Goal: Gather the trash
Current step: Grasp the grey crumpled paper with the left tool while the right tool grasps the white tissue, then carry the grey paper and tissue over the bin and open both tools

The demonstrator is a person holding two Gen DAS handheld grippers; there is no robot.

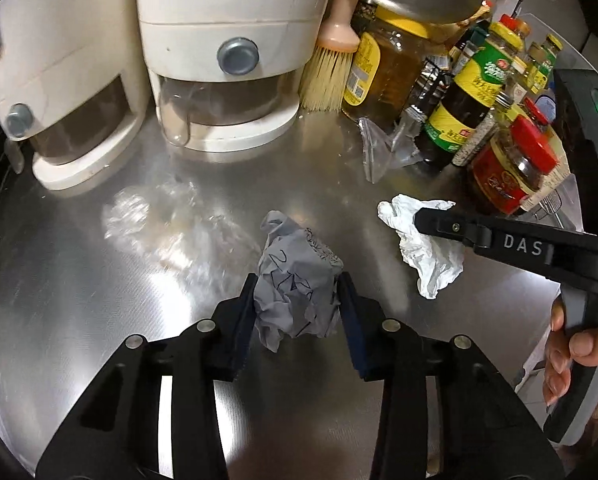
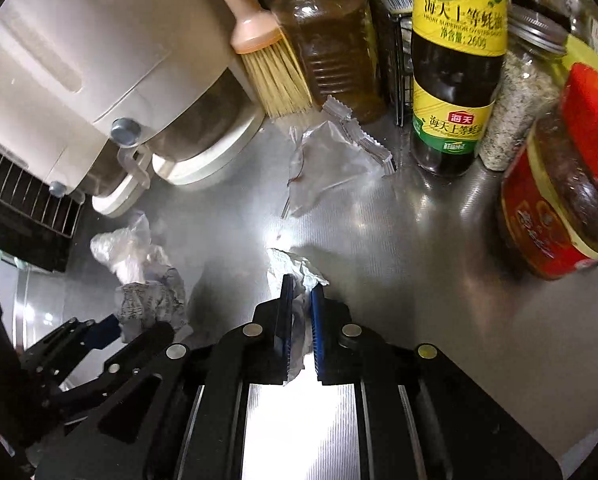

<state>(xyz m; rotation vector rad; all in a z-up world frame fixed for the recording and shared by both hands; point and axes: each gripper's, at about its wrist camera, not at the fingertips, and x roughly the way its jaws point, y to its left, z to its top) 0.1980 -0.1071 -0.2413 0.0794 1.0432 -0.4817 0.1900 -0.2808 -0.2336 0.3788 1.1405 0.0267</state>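
A crumpled grey paper (image 1: 295,280) with handwriting lies on the steel counter (image 1: 99,300). My left gripper (image 1: 297,300) has its two blue pads pressed against the paper's sides. In the right wrist view the same paper (image 2: 151,300) sits in the left gripper (image 2: 133,328) at the lower left. My right gripper (image 2: 301,300) is shut on a white crumpled tissue (image 2: 287,264), which bulges out past the tips. In the left wrist view the tissue (image 1: 427,256) hangs under the right gripper (image 1: 421,218). A clear crumpled film (image 2: 123,248) and a clear torn packet (image 2: 331,160) lie loose on the counter.
Two white dispensers (image 1: 219,60) stand at the back left, with a brush (image 1: 331,72) beside them. An oil jar (image 1: 387,60), a dark sauce bottle (image 2: 455,92) and a red-lidded jar (image 2: 559,200) crowd the back right. A hand (image 1: 579,344) holds the right gripper's handle.
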